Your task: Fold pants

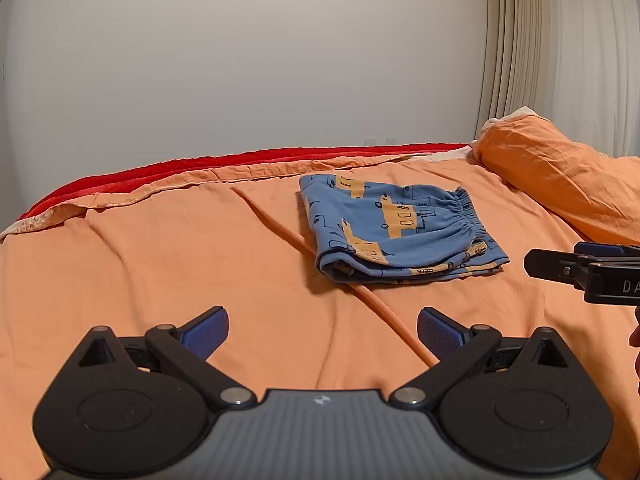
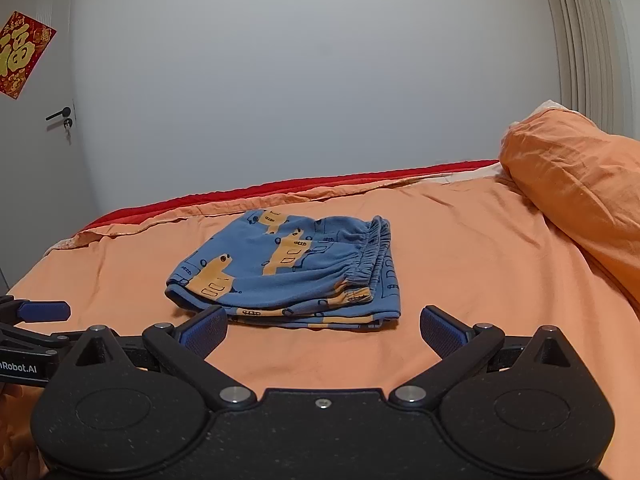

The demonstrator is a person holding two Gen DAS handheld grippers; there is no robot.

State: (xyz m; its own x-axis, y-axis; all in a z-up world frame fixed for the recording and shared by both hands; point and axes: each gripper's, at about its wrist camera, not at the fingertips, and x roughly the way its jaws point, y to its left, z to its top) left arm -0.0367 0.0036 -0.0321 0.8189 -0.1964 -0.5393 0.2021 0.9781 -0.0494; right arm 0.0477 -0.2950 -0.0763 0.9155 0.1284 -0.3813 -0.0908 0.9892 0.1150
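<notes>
Blue pants (image 1: 394,228) with an orange print lie folded into a compact stack on the orange bed sheet (image 1: 180,264), elastic waistband to the right. In the right wrist view the same pants (image 2: 288,272) rest just beyond the fingers. My left gripper (image 1: 322,334) is open, well short of the pants, holding nothing. My right gripper (image 2: 324,336) is open too, its blue pads (image 2: 206,334) close to the stack's near edge without touching it. The right gripper's tip (image 1: 560,268) shows at the edge of the left wrist view.
An orange pillow (image 2: 580,196) lies at the right. A red blanket (image 1: 240,164) runs along the bed's far edge against a pale wall. A door with a handle (image 2: 60,114) and red decoration (image 2: 20,54) stands at the left. A curtain (image 1: 560,48) hangs at the right.
</notes>
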